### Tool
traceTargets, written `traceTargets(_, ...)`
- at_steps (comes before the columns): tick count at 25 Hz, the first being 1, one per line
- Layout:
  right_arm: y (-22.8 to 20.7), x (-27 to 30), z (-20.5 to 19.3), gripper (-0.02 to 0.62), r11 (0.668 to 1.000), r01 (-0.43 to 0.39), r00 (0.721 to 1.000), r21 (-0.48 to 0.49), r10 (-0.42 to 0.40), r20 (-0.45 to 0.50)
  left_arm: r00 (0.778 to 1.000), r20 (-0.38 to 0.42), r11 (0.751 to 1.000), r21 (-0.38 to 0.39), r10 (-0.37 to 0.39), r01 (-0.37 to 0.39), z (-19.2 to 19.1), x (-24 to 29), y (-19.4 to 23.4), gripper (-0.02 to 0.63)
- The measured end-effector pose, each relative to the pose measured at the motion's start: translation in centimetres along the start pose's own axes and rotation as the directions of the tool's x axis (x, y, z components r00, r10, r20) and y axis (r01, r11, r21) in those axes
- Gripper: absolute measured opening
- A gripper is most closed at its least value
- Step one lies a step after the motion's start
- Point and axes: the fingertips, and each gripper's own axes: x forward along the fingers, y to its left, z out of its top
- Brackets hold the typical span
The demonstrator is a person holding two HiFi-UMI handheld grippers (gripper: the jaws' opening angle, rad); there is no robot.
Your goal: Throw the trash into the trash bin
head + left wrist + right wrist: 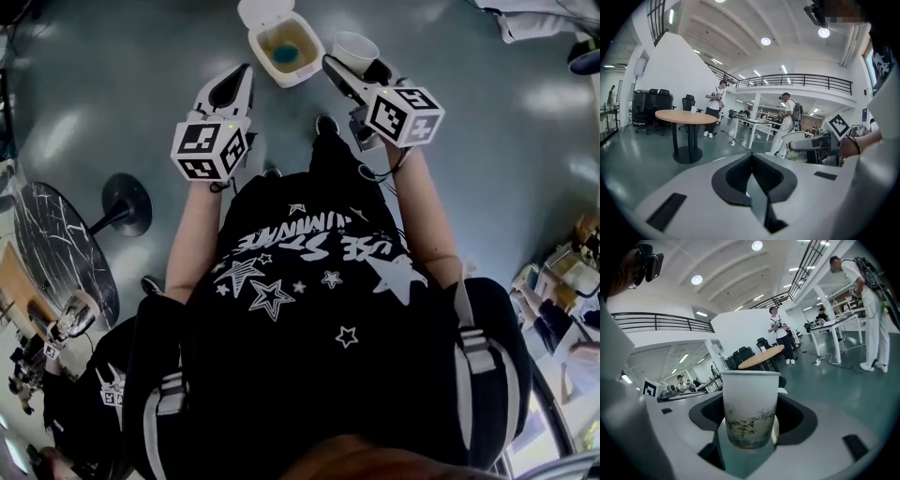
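Observation:
A small white trash bin [302, 67] stands on the grey floor ahead of me, lid flipped up, with something blue inside. My right gripper [349, 67] is just right of the bin, shut on a white paper cup [355, 50]. In the right gripper view the cup [750, 404], printed with bamboo, stands upright between the jaws of the right gripper [751, 427]. My left gripper [234, 90] is just left of the bin, shut with nothing in it. In its own view the left gripper [753, 164] shows its jaws meeting along a seam. The right gripper [816, 143] shows there too.
A round dark-topped table [56, 248] and a pedestal base [127, 202] stand at my left. A round wooden table [686, 116] and standing people [714, 108] are across the hall. A person in white [867, 310] stands by a white desk [834, 324].

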Motion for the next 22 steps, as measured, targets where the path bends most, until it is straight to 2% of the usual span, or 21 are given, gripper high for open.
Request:
traceTargets(7, -4.7, 1.6, 2.1, 0.316, 0.998, -0.057, 0.997, -0.003, 0.057, -0.054, 0.995, -0.043, 0.996, 0.011, 0.086, -0.086, -0.1, 5.7, -0.7, 0.011)
traceTargets(13, -7.0, 4.1, 1.5, 0.316, 0.992, -0.124, 0.984, -0.007, 0.122, -0.128, 0.984, -0.072, 0.987, -0.015, 0.161, -0.163, -0.4, 8.2, -0.2, 0.011)
traceTargets(18, -7.8, 7.7, 0.4, 0.316, 0.995, -0.095, 0.984, 0.025, 0.097, -0.149, 0.986, -0.105, 0.992, -0.014, 0.126, -0.129, -1.6, 10.3, 2.1, 0.011)
traceTargets(22, -7.1, 9.7, 1.1, 0.316, 0.999, -0.041, 0.990, 0.033, 0.045, -0.134, 0.989, -0.124, 0.996, -0.030, 0.075, -0.079, -1.3, 11.7, 4.5, 0.011)
